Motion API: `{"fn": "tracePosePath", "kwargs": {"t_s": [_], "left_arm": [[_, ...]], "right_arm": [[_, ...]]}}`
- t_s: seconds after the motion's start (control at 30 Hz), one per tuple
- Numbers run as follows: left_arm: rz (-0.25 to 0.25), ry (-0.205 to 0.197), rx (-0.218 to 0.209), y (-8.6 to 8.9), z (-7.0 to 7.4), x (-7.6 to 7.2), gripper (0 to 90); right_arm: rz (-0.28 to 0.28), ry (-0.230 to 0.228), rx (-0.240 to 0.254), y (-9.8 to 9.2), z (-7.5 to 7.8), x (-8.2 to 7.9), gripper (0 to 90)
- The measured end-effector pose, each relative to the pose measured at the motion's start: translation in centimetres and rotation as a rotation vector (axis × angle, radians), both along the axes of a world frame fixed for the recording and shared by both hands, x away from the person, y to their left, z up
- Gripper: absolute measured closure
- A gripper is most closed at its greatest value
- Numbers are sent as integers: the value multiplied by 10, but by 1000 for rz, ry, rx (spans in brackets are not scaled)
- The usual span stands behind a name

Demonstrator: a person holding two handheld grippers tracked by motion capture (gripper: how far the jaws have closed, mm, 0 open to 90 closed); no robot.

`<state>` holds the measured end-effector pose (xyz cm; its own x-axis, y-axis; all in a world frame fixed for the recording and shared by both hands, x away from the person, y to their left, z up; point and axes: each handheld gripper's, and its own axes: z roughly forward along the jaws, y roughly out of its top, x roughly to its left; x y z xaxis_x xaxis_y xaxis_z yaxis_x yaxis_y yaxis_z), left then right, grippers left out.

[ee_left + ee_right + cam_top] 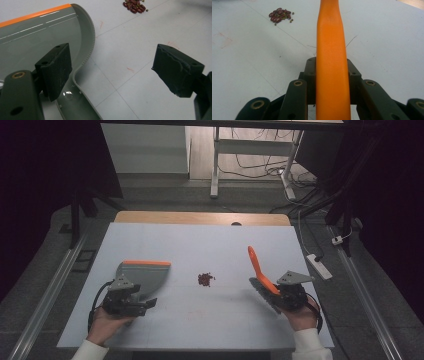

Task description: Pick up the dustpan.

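A grey dustpan (142,277) with an orange front lip lies flat on the white table at the left. My left gripper (146,303) is at its handle end, open. In the left gripper view (112,65), one pad (56,70) hovers over the dustpan (37,37) and its handle, while the other stands over bare table. A small heap of dark red beans (205,279) lies mid-table between the hands (134,6) (280,15). My right gripper (274,296) is shut on a long orange handle (257,262), which slants up and away (331,50).
The white tabletop (200,245) ends in a wooden strip at the far edge. A white power strip (319,266) and cables lie on the floor to the right. Desk legs stand beyond the table.
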<state>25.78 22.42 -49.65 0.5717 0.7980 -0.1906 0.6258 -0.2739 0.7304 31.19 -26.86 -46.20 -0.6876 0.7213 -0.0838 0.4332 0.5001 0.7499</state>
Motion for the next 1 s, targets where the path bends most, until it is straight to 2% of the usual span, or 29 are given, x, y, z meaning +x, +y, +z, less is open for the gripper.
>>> {"fn": "tracePosePath", "kwargs": {"t_s": [0.47,1.0], "left_arm": [[-10,18,8,0,1,0,160],[31,40,23,7,5,1,161]], "right_arm": [[-3,-24,-14,2,1,-2,702],[8,-30,-28,5,1,-3,702]]}}
